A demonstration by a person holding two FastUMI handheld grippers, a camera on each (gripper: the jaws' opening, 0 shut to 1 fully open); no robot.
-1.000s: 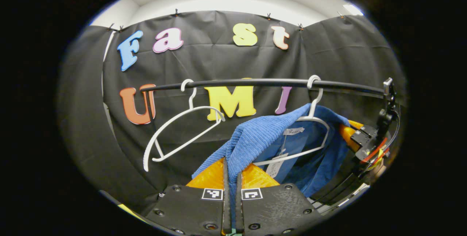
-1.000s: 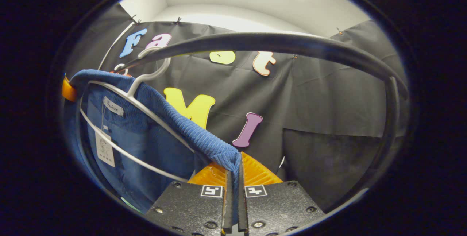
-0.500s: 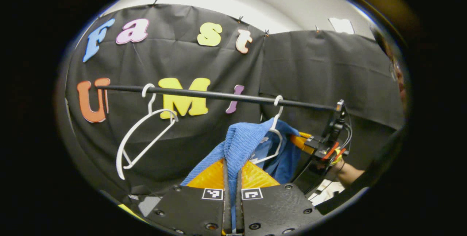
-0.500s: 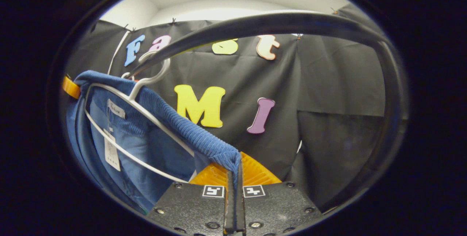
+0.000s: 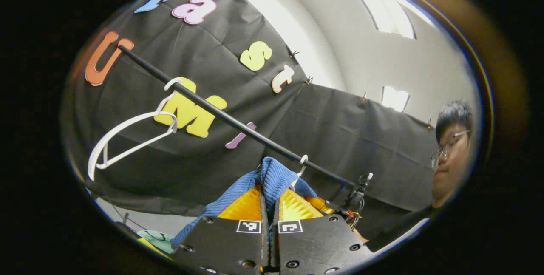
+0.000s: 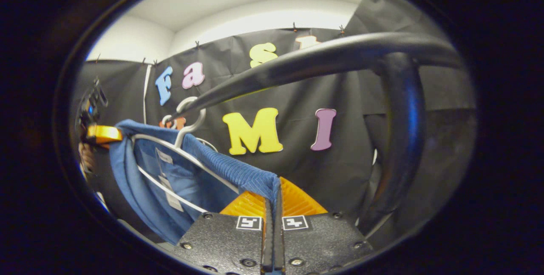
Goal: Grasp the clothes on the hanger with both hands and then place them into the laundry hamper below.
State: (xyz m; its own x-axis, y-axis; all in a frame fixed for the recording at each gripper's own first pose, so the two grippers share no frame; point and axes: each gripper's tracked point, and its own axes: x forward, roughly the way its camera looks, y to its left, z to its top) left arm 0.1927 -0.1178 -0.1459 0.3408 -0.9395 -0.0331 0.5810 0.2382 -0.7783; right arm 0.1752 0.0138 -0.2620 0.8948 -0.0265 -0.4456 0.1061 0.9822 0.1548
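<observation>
A blue ribbed garment (image 6: 170, 181) hangs on a white hanger (image 6: 187, 128) that is hooked over the black rail (image 6: 297, 62). My right gripper (image 6: 274, 194) is shut on the garment's near shoulder edge. My left gripper (image 5: 270, 194) is shut on the other shoulder (image 5: 272, 175), just below the rail (image 5: 221, 115) and the hanger's hook (image 5: 302, 160). In the right gripper view, the left gripper (image 6: 100, 132) shows at the garment's far end. In the left gripper view, the right gripper (image 5: 335, 209) shows beyond the cloth, low down.
An empty white hanger (image 5: 123, 139) hangs farther along the rail. The rack's upright post (image 6: 399, 139) stands close at the right. A person's head (image 5: 450, 147) is at the right edge. A pale green and yellow object (image 5: 155, 237) lies low at the left.
The left gripper view has rolled and dropped back, so the rail now slants steeply and the garment looks smaller. The right gripper has shifted too, with the post nearer. Both stay clamped on the cloth.
</observation>
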